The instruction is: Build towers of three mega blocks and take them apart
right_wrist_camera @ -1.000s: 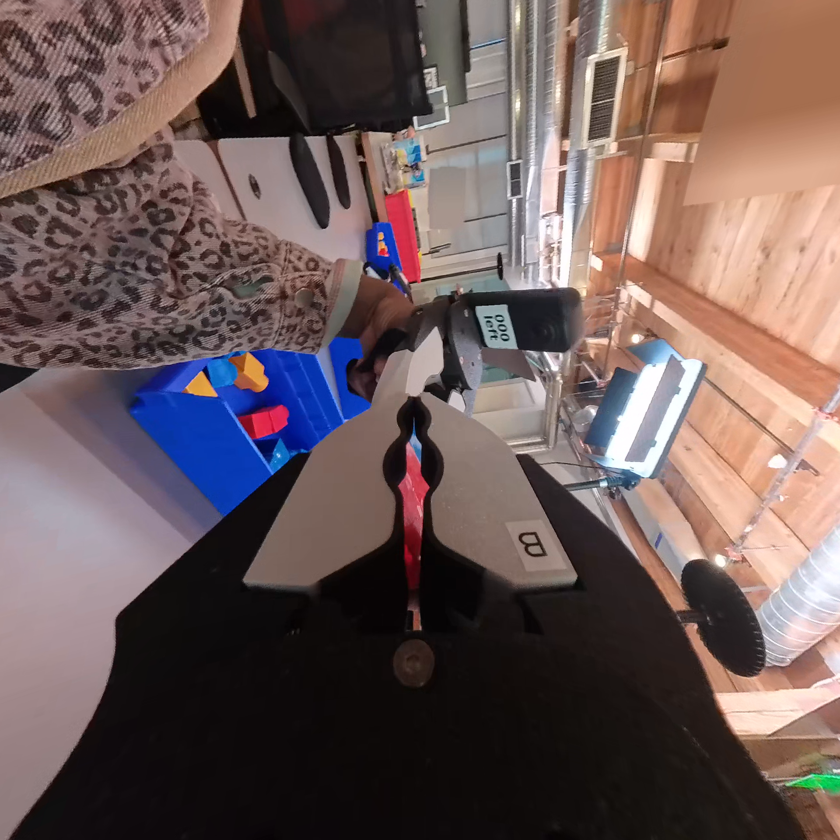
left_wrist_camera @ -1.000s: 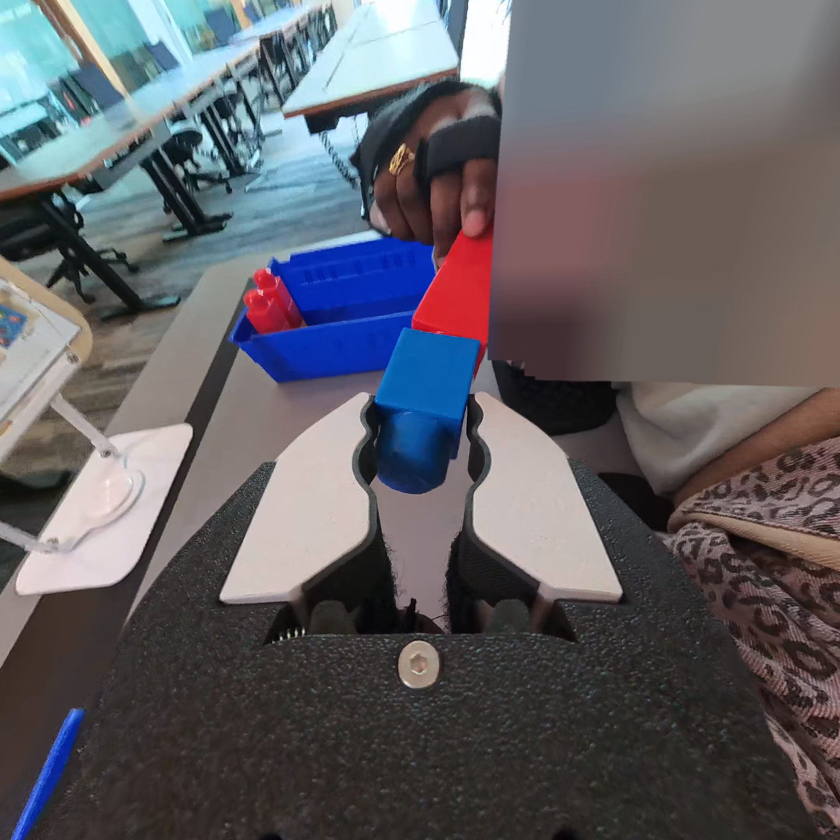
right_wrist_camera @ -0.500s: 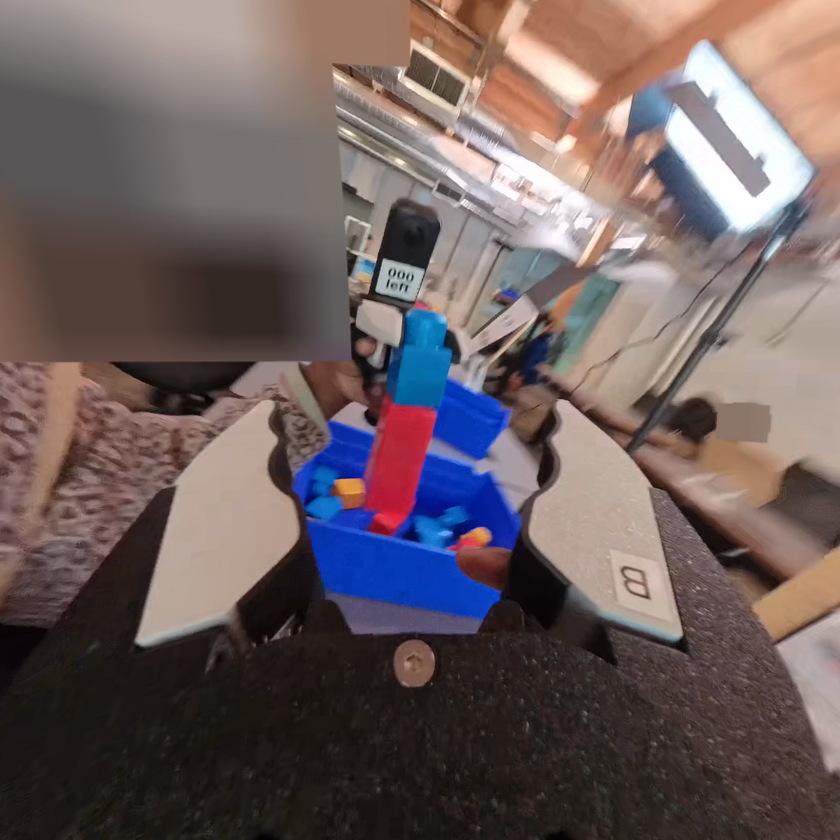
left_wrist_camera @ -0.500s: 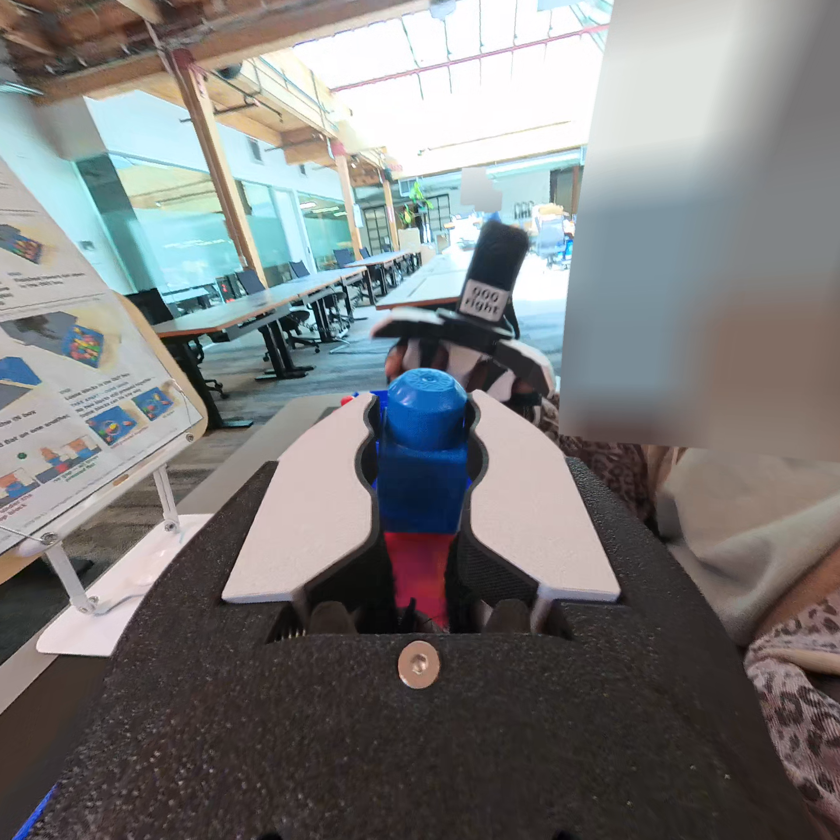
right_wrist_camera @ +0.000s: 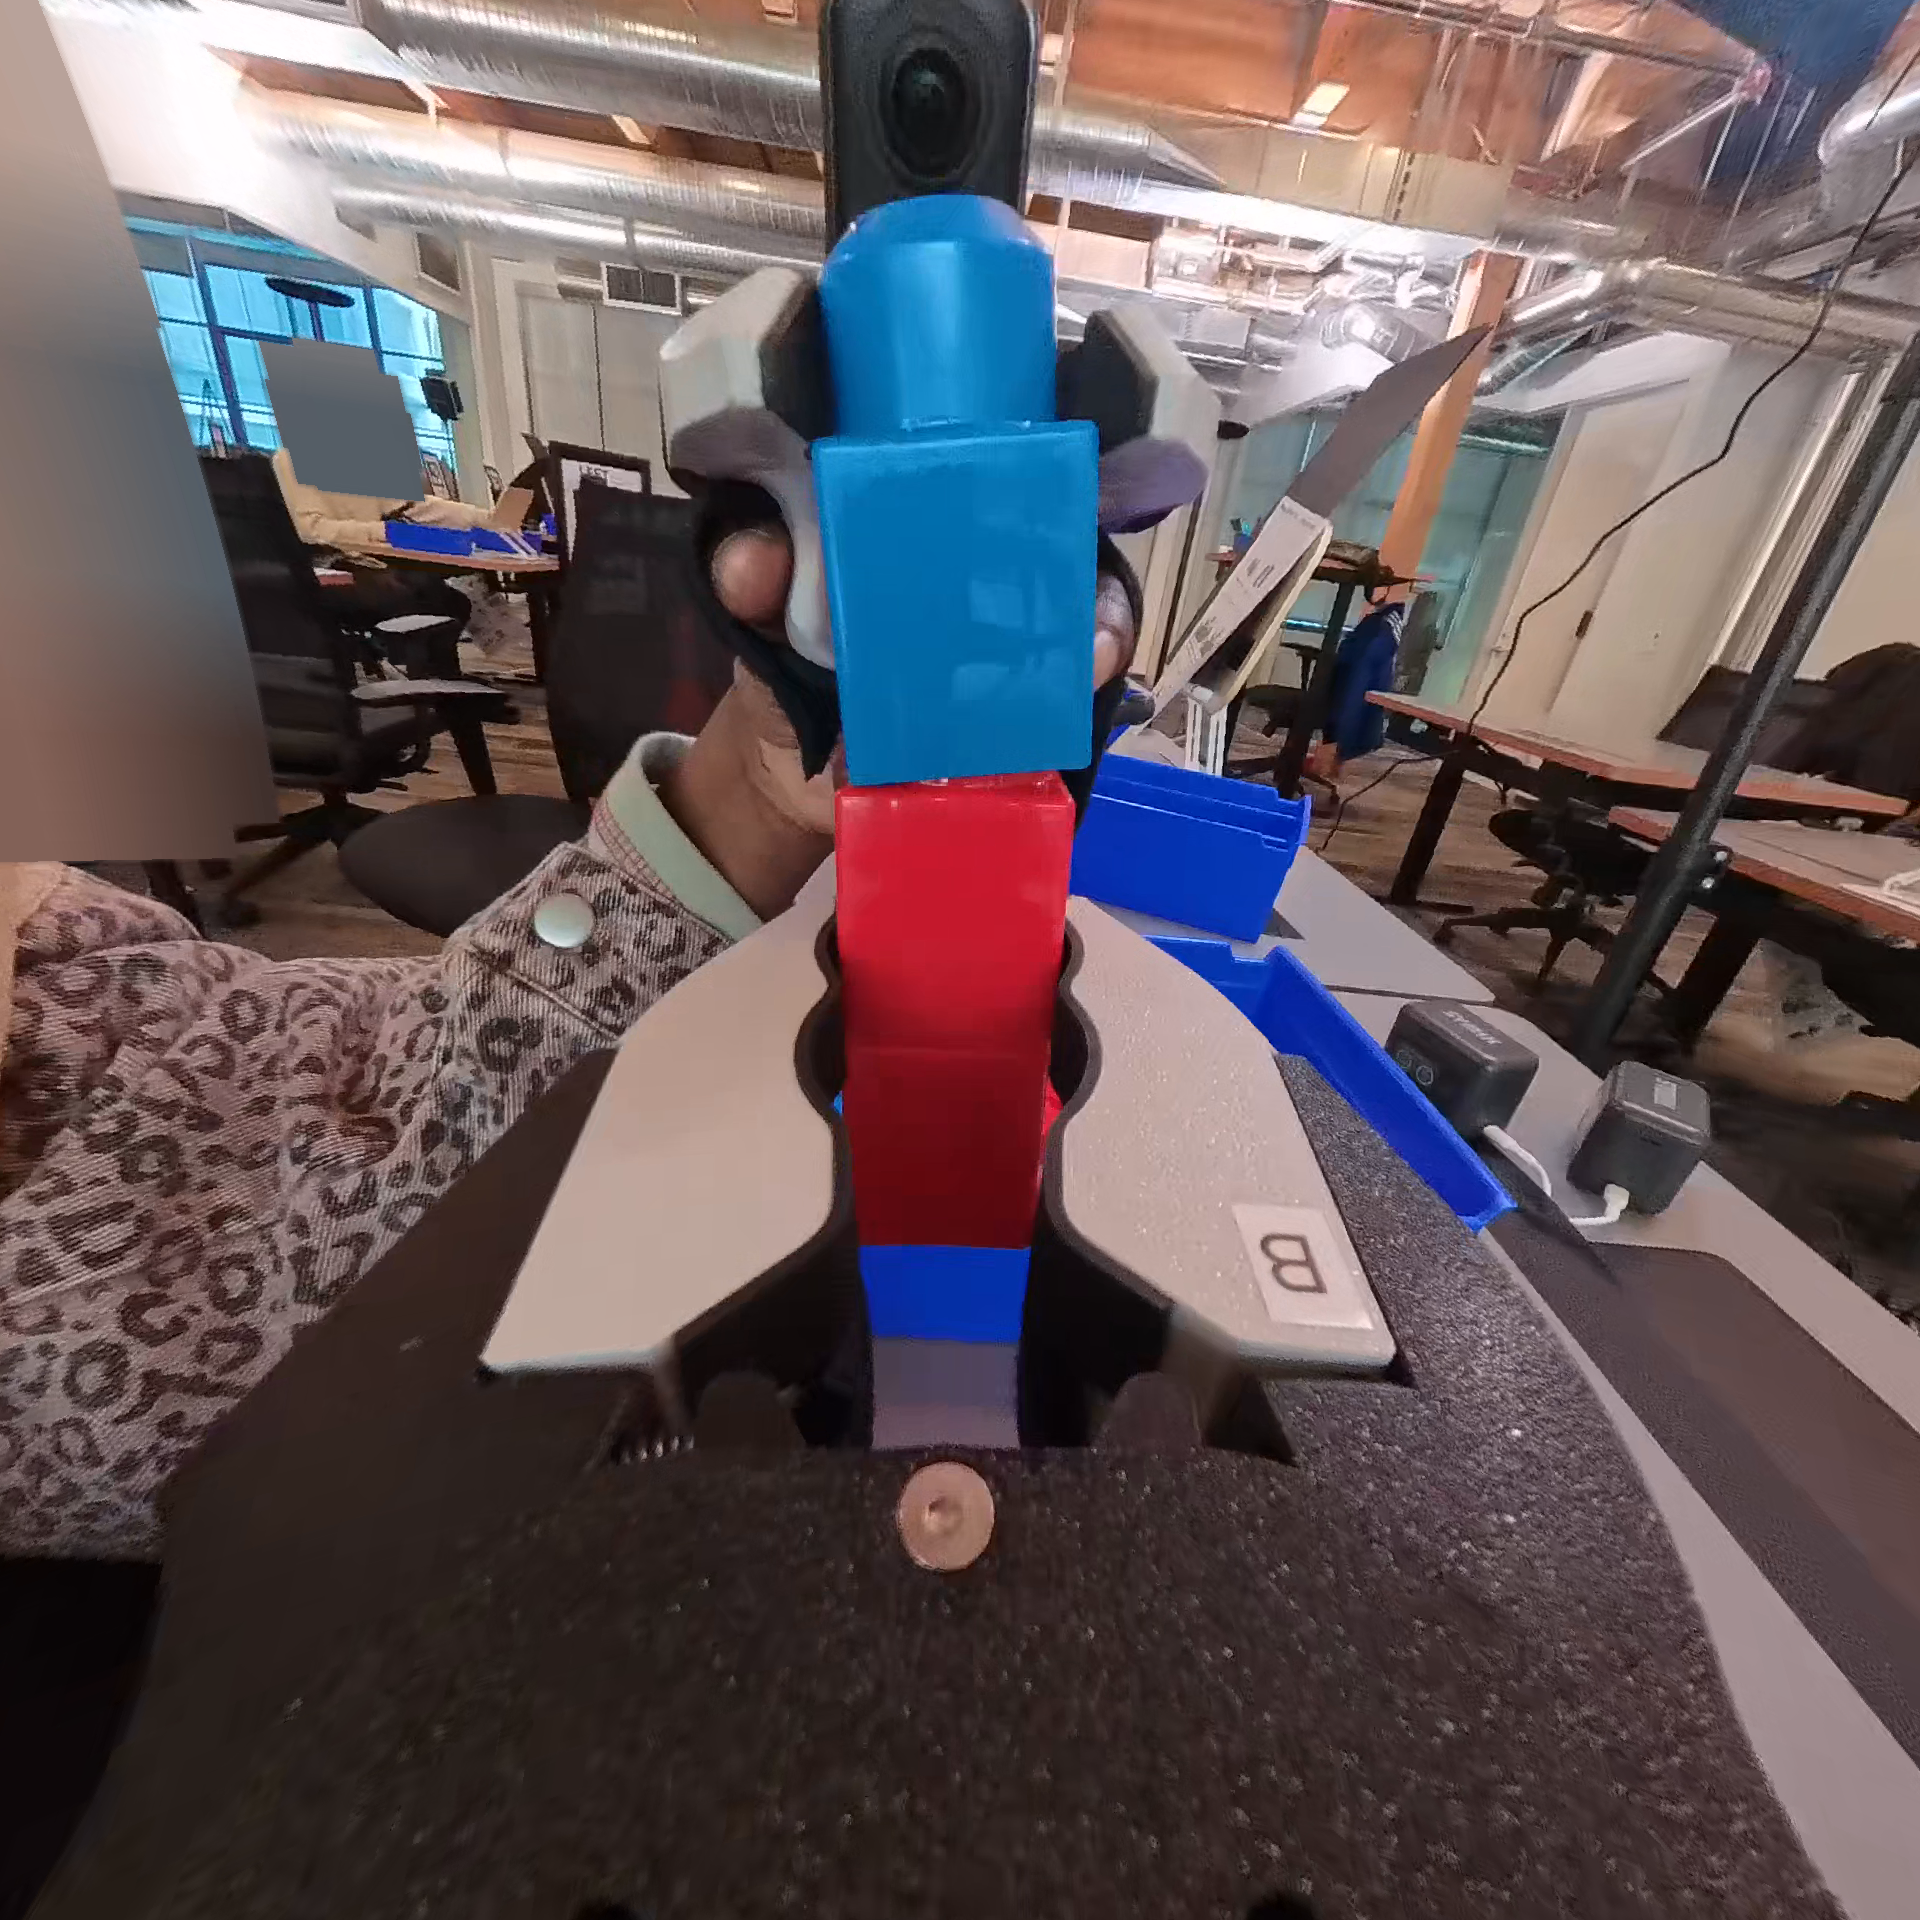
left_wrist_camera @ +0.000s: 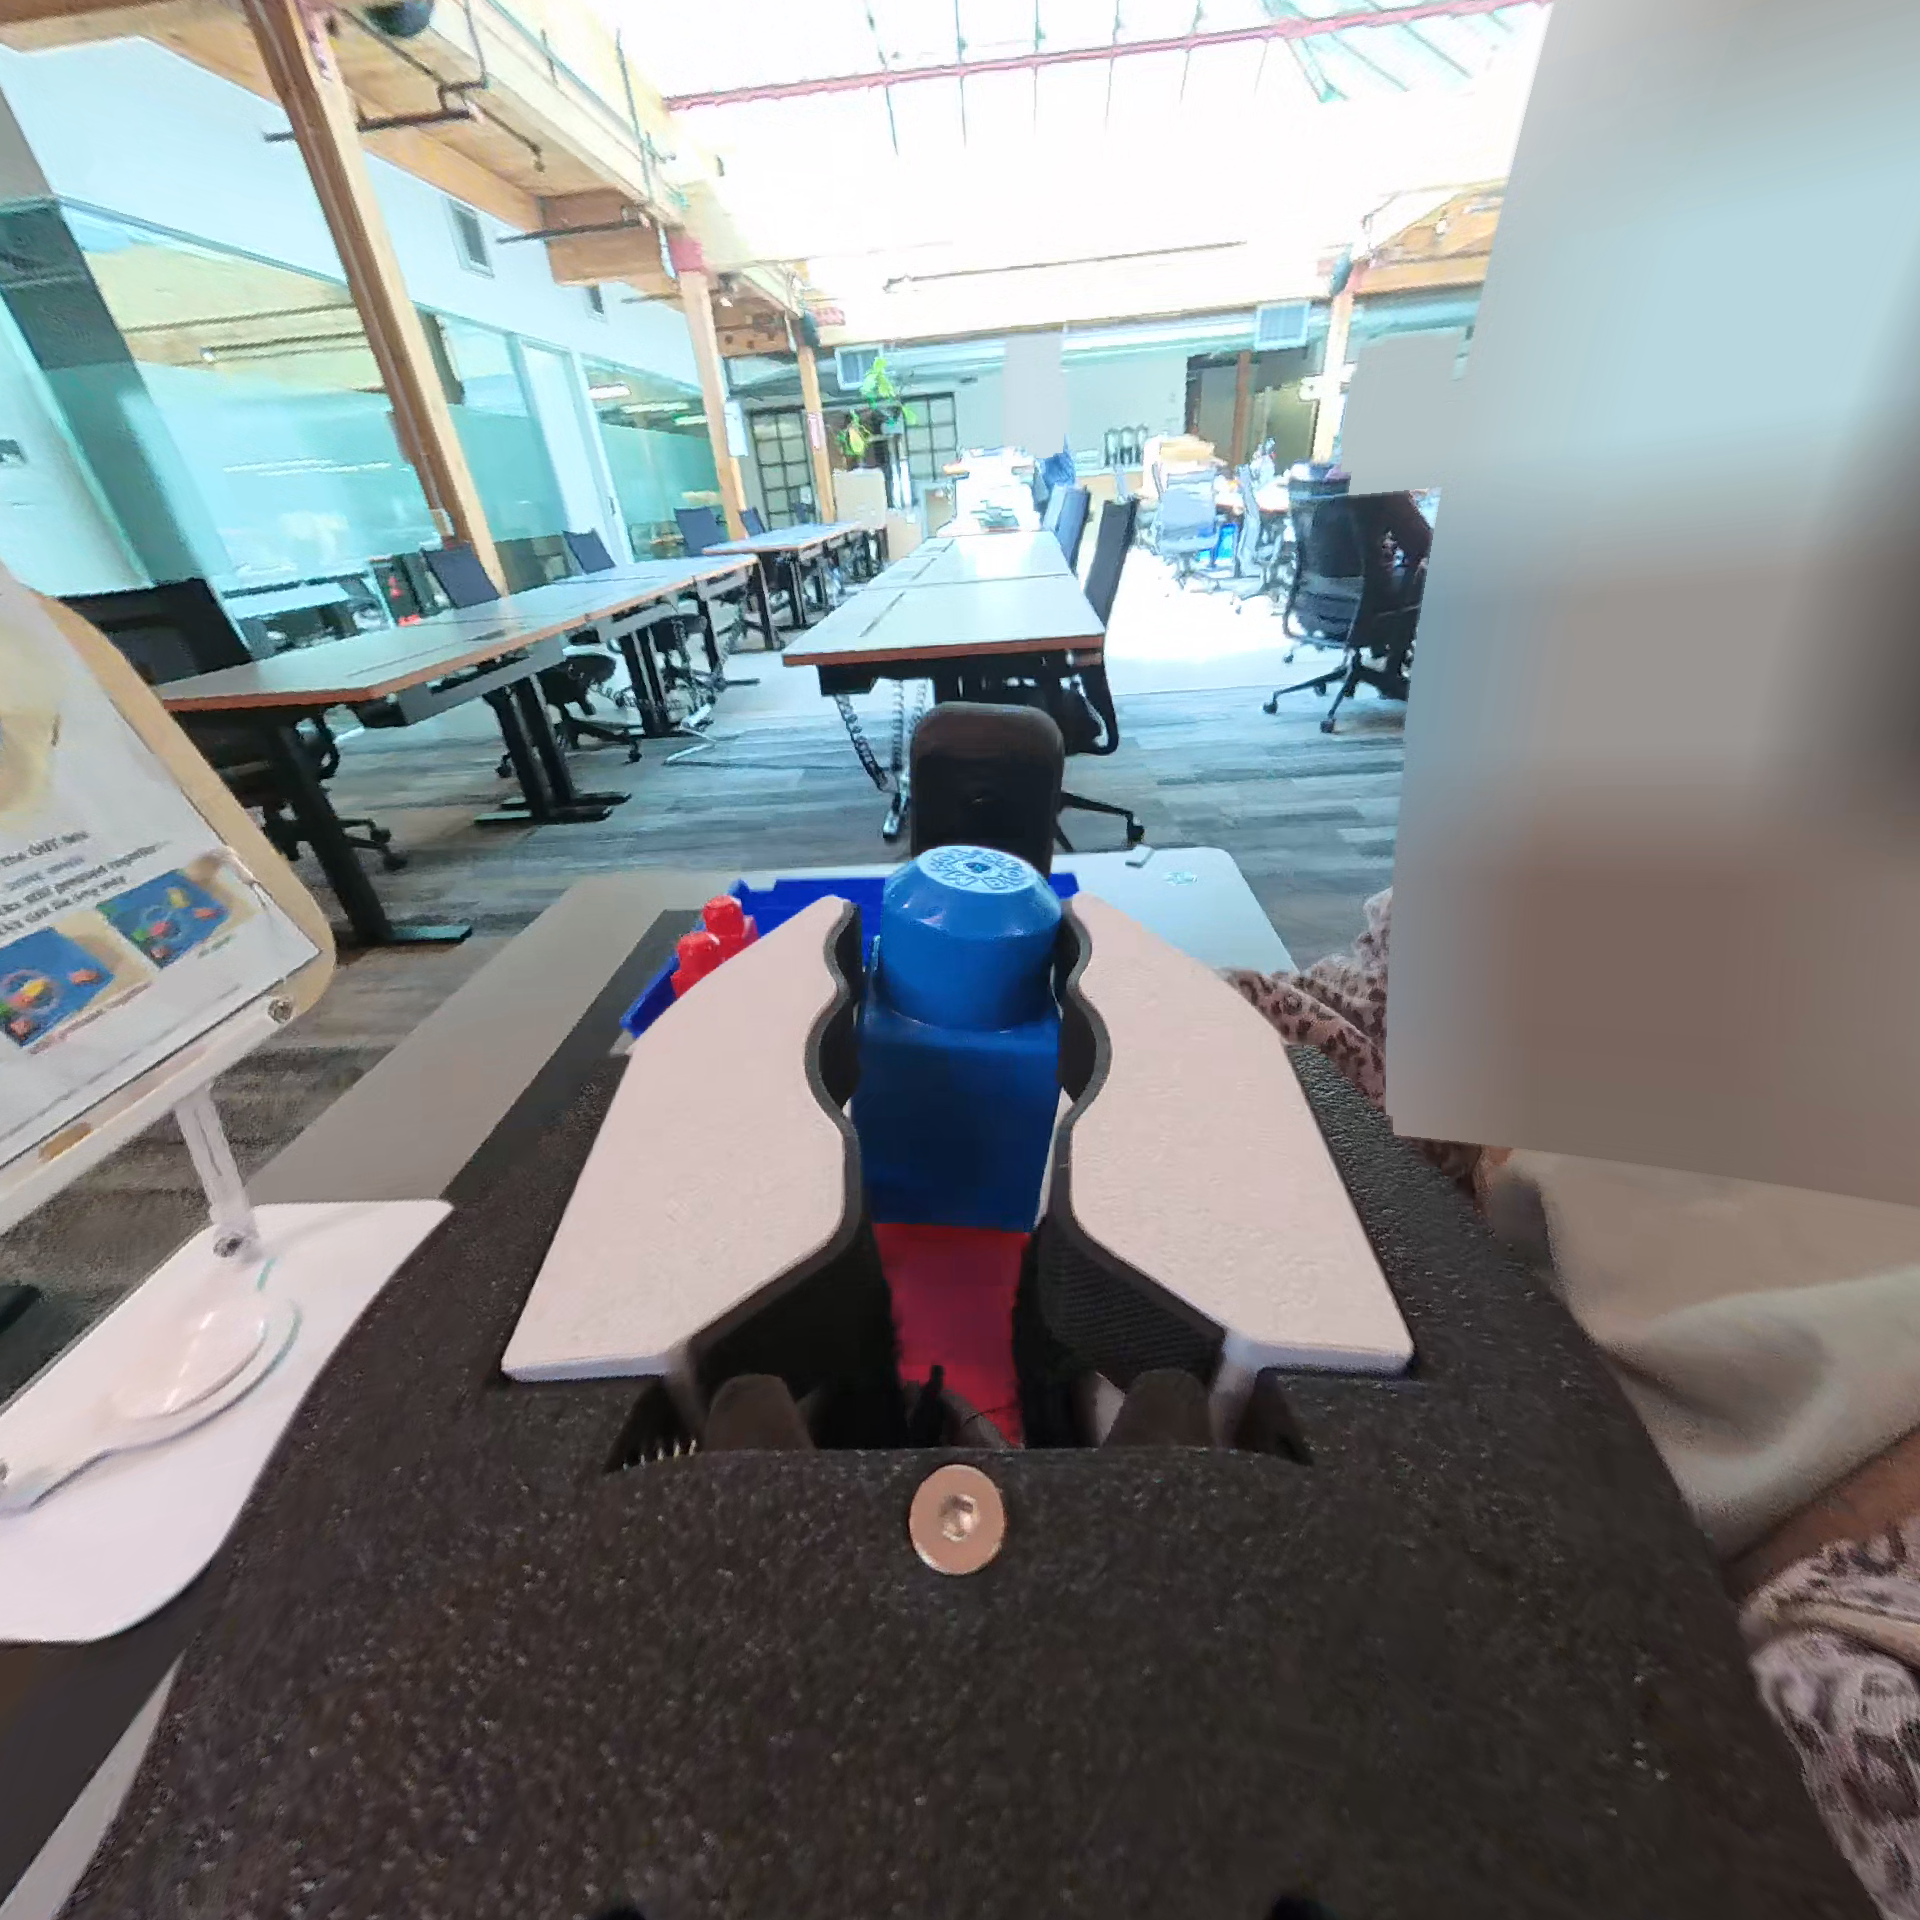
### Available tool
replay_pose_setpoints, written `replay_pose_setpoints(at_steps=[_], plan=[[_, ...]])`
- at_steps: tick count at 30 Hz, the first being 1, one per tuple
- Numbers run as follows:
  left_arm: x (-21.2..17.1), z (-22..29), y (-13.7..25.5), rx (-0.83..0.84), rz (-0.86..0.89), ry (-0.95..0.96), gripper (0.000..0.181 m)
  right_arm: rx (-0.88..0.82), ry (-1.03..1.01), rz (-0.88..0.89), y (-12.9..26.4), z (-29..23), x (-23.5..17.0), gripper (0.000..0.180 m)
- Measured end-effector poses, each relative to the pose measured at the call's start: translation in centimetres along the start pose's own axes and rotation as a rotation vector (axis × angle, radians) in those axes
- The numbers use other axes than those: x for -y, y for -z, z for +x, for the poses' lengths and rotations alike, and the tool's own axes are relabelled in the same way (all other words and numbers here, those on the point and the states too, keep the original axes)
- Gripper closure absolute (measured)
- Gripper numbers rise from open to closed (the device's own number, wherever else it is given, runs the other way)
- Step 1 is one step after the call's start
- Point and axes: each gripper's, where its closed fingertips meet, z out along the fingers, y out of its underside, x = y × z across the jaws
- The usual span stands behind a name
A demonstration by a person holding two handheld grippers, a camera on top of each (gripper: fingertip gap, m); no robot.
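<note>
A tower stands upright in the air: a blue block (right_wrist_camera: 956, 603) on top of two red blocks (right_wrist_camera: 951, 935). My left gripper (left_wrist_camera: 956, 935) is shut on the blue block (left_wrist_camera: 956, 1091), with red (left_wrist_camera: 951, 1309) showing below it between the fingers. In the right wrist view the left gripper (right_wrist_camera: 940, 353) sits behind the blue block's stud. My right gripper (right_wrist_camera: 951, 945) is shut on the red blocks, one finger on each side. A blue bin (left_wrist_camera: 790, 899) behind holds loose red blocks (left_wrist_camera: 712, 940).
An instruction sign on a clear stand (left_wrist_camera: 114, 935) is at the left on the table. Two blue bins (right_wrist_camera: 1195, 831) (right_wrist_camera: 1351, 1070) and two black battery packs (right_wrist_camera: 1460, 1060) lie at the right. A leopard-print sleeve (right_wrist_camera: 260, 1091) fills the left. The grippers' ends are close to 8 cm from one another.
The right gripper, open and back from the tower half a second ago, has come up and closed on the red blocks. The left gripper keeps its hold on the blue block.
</note>
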Motion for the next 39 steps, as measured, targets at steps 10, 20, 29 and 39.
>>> replay_pose_setpoints(at_steps=[10, 20, 29, 39], plan=[[0.2, -2.8, -2.5, 0.133, 0.020, 0.056, 0.143, 0.038, -0.209, 0.054, 3.4, 1.6, 3.1, 0.144], [0.9, -1.7, -3.8, -0.007, 0.106, 0.164, 0.144, 0.055, -0.230, 0.056, 4.5, 0.9, 5.2, 0.144], [-0.8, -1.9, -2.5, 0.096, -0.067, 0.129, 0.144, 0.031, -0.222, 0.005, 4.5, 1.2, 4.7, 0.145], [-0.3, -1.5, -2.2, 0.169, -0.097, -0.005, 0.125, 0.024, -0.129, -0.045, 4.6, 0.9, 4.2, 0.144]])
